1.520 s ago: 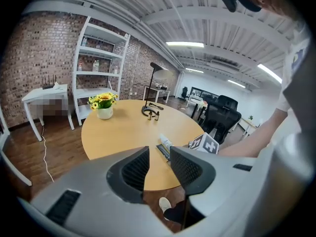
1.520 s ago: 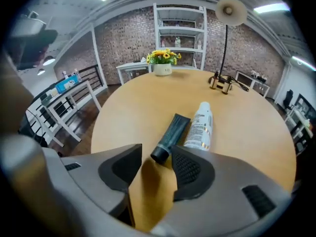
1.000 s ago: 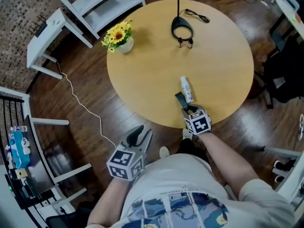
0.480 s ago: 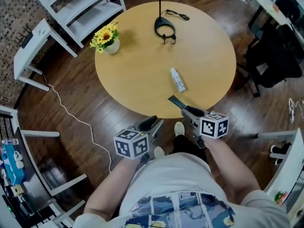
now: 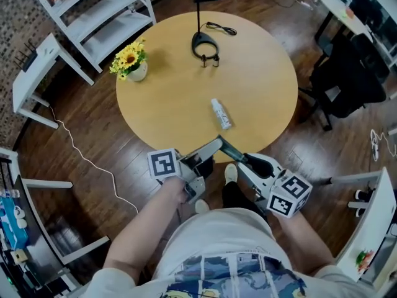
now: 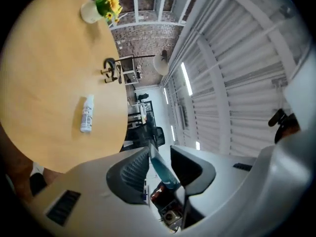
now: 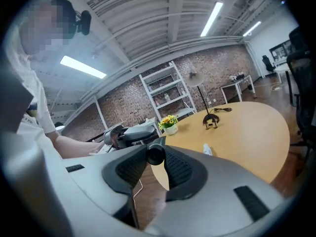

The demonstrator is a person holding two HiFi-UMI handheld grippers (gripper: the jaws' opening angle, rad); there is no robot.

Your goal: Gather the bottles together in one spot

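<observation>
One white bottle (image 5: 220, 113) lies on its side on the round wooden table (image 5: 167, 104), also seen in the left gripper view (image 6: 87, 113) and right gripper view (image 7: 207, 150). My right gripper (image 5: 243, 160) hovers off the table's near edge, shut on a slim dark teal object (image 5: 228, 148), seen end-on in its own view (image 7: 155, 155). My left gripper (image 5: 214, 144) meets it from the left. The teal object (image 6: 160, 169) stands between the left jaws, which are opening; a gap shows beside it.
A pot of yellow flowers (image 5: 130, 64) stands at the table's left edge and a black lamp base (image 5: 205, 45) with its cable at the back. White shelving (image 5: 93, 11) is at the upper left, a dark chair (image 5: 347, 73) to the right. A wooden floor lies below.
My right gripper drew back from beside the white bottle to off the table's near edge, still holding the teal object. My left gripper rose and came in to meet it. The white bottle stayed put.
</observation>
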